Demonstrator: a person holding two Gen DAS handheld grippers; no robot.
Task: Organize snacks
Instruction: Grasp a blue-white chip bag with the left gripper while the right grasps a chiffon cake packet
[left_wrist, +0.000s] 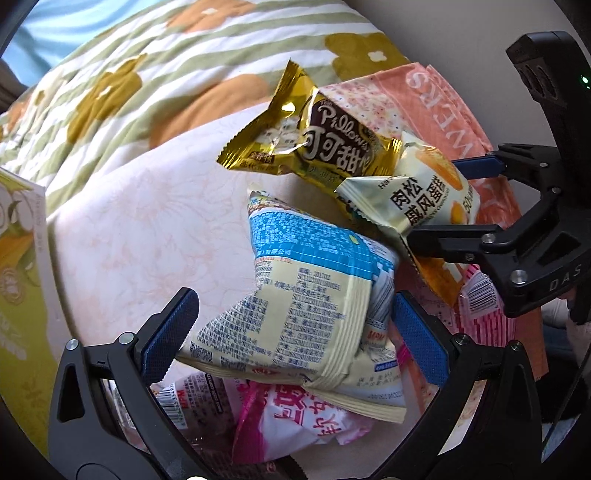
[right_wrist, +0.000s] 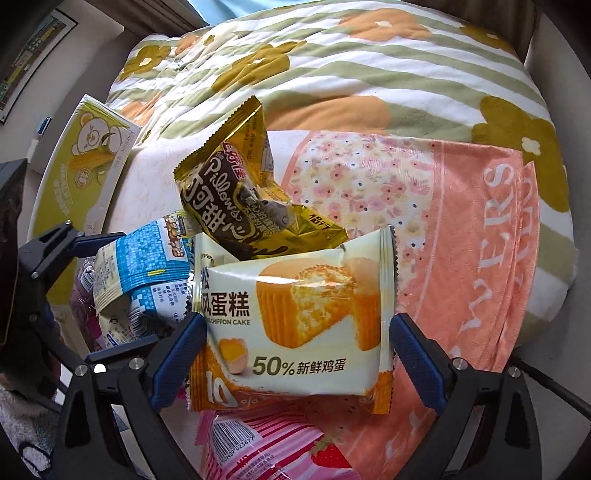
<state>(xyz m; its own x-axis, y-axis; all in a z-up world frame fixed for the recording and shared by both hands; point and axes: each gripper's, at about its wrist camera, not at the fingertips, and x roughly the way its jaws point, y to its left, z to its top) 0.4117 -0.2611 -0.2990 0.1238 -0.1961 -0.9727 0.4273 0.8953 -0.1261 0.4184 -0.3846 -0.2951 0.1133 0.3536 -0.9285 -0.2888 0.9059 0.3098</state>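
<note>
We hold a chiffon cake pack (right_wrist: 295, 325) between the spread fingers of our right gripper (right_wrist: 297, 350) — not pinched yet. Our left gripper (left_wrist: 288, 328) is spread around the blue snack bag (left_wrist: 310, 295). A gold Pillows pack (right_wrist: 236, 206) leans on the pile, on a pink box (right_wrist: 461, 229), ready to sort.

**Black frames, blue pads, silver screws**

The left black plastic two-finger gripper (left_wrist: 291, 332) has triangular cut-outs in its arms, round silver screws at the joints, and textured blue rubber pads (left_wrist: 168, 332) lining its fingers. The right black plastic two-finger gripper (right_wrist: 295, 354) matches it: blue ribbed pads (right_wrist: 415, 363), silver screws, and white "DAS" lettering on its body, seen from the left wrist.
</note>
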